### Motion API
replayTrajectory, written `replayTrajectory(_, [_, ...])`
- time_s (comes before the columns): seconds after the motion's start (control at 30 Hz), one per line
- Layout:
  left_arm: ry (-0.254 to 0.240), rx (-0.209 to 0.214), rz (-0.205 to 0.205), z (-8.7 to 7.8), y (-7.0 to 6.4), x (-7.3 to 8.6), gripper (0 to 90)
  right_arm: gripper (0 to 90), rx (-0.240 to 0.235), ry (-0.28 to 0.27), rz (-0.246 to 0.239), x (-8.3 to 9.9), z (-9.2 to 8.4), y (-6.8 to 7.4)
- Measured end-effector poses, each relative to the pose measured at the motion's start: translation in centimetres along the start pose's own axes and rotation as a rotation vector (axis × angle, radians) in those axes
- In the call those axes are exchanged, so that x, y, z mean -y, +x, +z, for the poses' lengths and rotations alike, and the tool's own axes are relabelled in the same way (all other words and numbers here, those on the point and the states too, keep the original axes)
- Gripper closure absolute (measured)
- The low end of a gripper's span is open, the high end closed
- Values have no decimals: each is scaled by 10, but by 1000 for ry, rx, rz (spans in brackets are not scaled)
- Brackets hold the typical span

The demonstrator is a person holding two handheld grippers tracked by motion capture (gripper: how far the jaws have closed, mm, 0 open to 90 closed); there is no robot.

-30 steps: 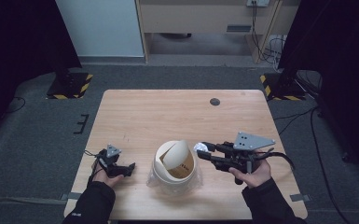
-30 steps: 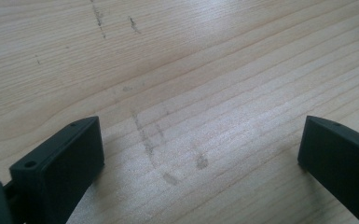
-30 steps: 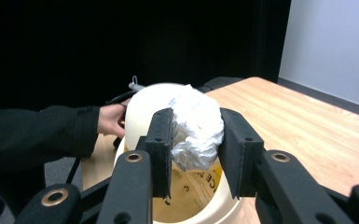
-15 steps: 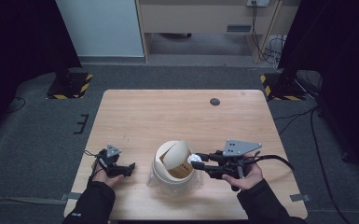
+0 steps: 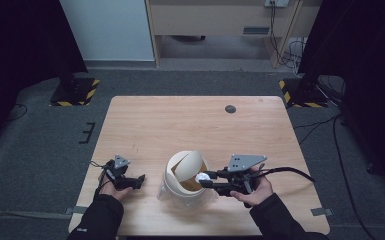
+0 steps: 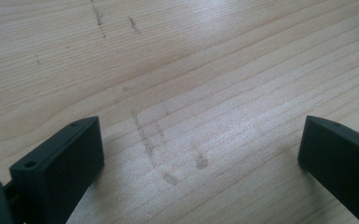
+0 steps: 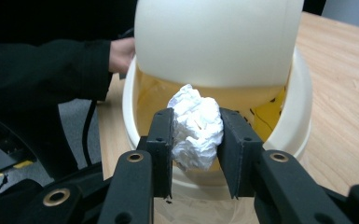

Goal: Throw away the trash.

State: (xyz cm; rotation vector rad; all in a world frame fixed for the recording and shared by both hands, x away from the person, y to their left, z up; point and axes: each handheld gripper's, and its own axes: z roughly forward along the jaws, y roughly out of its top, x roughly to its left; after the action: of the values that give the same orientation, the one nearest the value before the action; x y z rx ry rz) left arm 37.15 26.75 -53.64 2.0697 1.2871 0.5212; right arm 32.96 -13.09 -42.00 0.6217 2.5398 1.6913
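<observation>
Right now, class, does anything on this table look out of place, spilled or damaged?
Nothing stands out. The cream round plastic bin stands upright, its swing lid tilted open, and the right gripper holds a crumpled white paper ball at its opening.

high view looks down on the whole table [image 5: 180,120]; the gripper views sit close, the right one facing the bin [image 7: 214,42].

Wooden table [image 5: 180,120], cream bin [image 5: 186,187]
</observation>
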Motion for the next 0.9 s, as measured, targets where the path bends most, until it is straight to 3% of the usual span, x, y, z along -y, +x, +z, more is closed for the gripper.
replayTrajectory(0.27, [0, 0, 0, 0, 0, 0, 0, 654, 16, 14, 7, 0, 9, -1])
replayTrajectory(0.5, [0, 0, 0, 0, 0, 0, 0, 559, 19, 13, 7, 0, 14, 1])
replayTrajectory(0.77, [0, 1, 0, 0, 0, 0, 0, 516, 50, -37, 6, -9, -5, 0])
replayTrajectory(0.9, [0, 0, 0, 0, 0, 0, 0, 463, 96, -85, 24, -14, -21, -8])
